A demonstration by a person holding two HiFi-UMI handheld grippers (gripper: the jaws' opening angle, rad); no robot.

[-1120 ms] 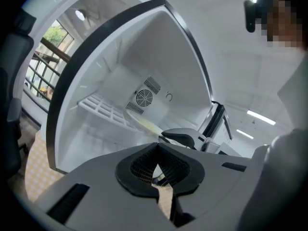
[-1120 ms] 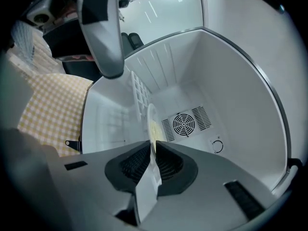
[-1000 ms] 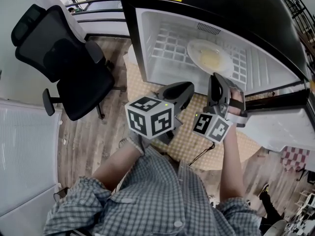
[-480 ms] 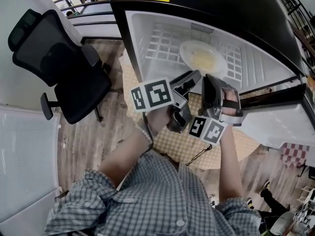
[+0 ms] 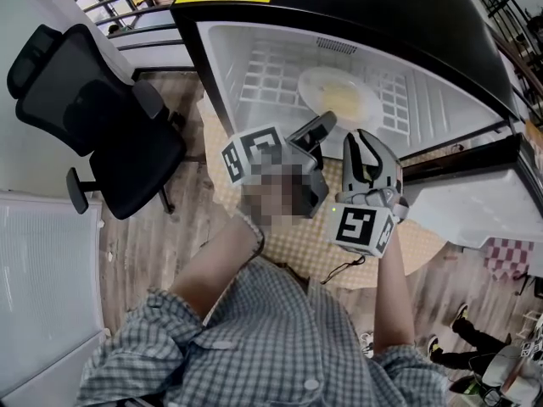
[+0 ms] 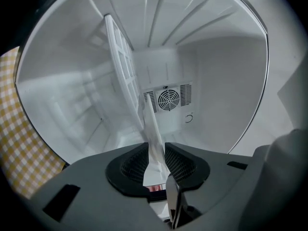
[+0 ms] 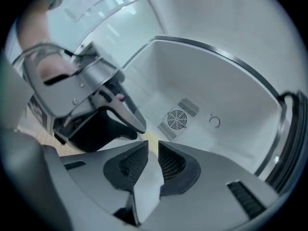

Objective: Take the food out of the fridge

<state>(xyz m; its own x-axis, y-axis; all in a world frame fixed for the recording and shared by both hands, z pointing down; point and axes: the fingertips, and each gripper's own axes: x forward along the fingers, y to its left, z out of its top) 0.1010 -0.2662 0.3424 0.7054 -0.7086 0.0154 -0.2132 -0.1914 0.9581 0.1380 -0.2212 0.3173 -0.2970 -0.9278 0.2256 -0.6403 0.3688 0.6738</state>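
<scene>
A white plate (image 5: pixel 344 96) with pale yellow food lies on the wire shelf (image 5: pixel 271 79) of the open fridge (image 5: pixel 222 75). My left gripper (image 5: pixel 322 124) reaches level into the opening, rolled on its side. Its jaws have just been closing. In the left gripper view the plate's rim (image 6: pixel 150 129) runs edge-on between the jaws of the left gripper (image 6: pixel 155 150) and fills the gap. My right gripper (image 5: pixel 363 138) hovers just in front of the plate's near edge. Its jaws have just been opening. The right gripper (image 7: pixel 153 148) shows a narrow gap with nothing gripped. The left gripper (image 7: pixel 139 129) shows at its left.
A black office chair (image 5: pixel 102 117) stands left of the fridge. The fridge door (image 5: pixel 475 202) hangs open at the right. A yellow checked mat (image 5: pixel 339 244) lies on the wood floor below the grippers. A fan vent (image 6: pixel 168 99) sits in the fridge's back wall.
The left gripper has moved up to the fridge opening and rolled onto its side, from shut jaws to jaws around the plate's rim. The right gripper has rolled in place.
</scene>
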